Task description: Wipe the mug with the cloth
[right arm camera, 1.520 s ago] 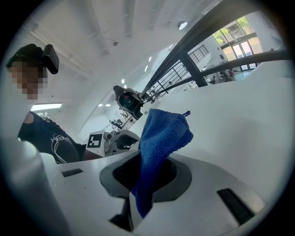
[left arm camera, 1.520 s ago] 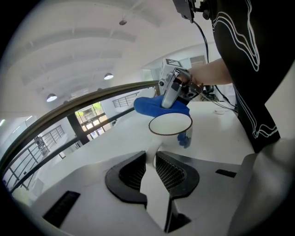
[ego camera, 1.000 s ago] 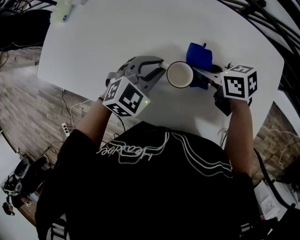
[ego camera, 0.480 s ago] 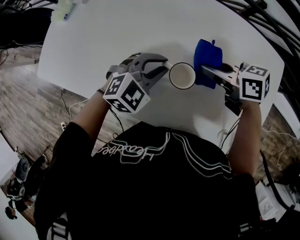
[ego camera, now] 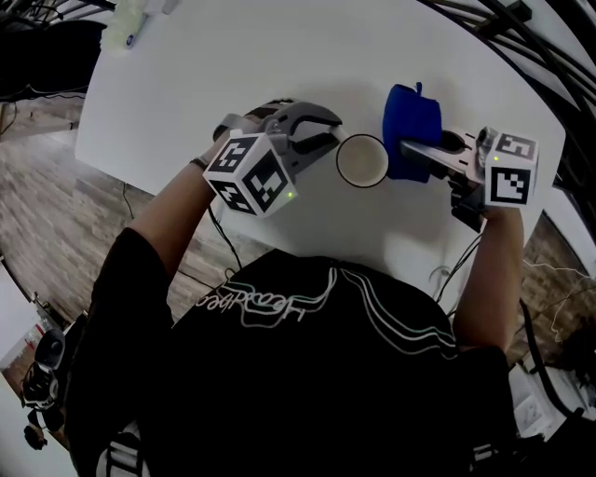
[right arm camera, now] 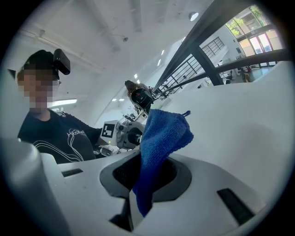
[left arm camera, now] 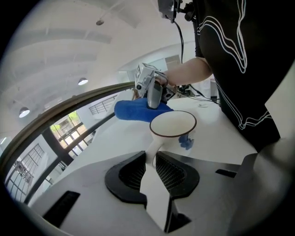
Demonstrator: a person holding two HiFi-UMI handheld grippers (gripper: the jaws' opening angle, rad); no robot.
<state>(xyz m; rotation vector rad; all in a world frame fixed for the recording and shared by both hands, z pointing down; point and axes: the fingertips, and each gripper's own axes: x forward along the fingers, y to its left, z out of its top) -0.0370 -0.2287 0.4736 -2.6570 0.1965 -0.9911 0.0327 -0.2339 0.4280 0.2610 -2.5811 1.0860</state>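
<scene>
A white mug [ego camera: 361, 160] with a dark rim stands upright on the white table [ego camera: 233, 65]. My left gripper [ego camera: 328, 142] is shut on the mug's handle [left arm camera: 151, 148]; the mug [left arm camera: 173, 129] has a blue print on its side. My right gripper [ego camera: 407, 152] is shut on a blue cloth [ego camera: 411, 123], which hangs bunched just right of the mug, close to its wall. In the right gripper view the cloth [right arm camera: 161, 138] rises from between the jaws of that gripper [right arm camera: 146, 186] and hides the mug. The cloth [left arm camera: 138, 110] lies behind the mug in the left gripper view.
A pale yellow-green object [ego camera: 128, 23] lies at the table's far left corner. The table's near edge runs close to the person's body. Dark railings and cables [ego camera: 521, 37] lie beyond the right edge, and a power strip [ego camera: 130, 253] lies on the wooden floor.
My right gripper has carried the blue cloth to the right and slightly farther off, then settled beside the mug. My left gripper and the mug have shifted a little toward me.
</scene>
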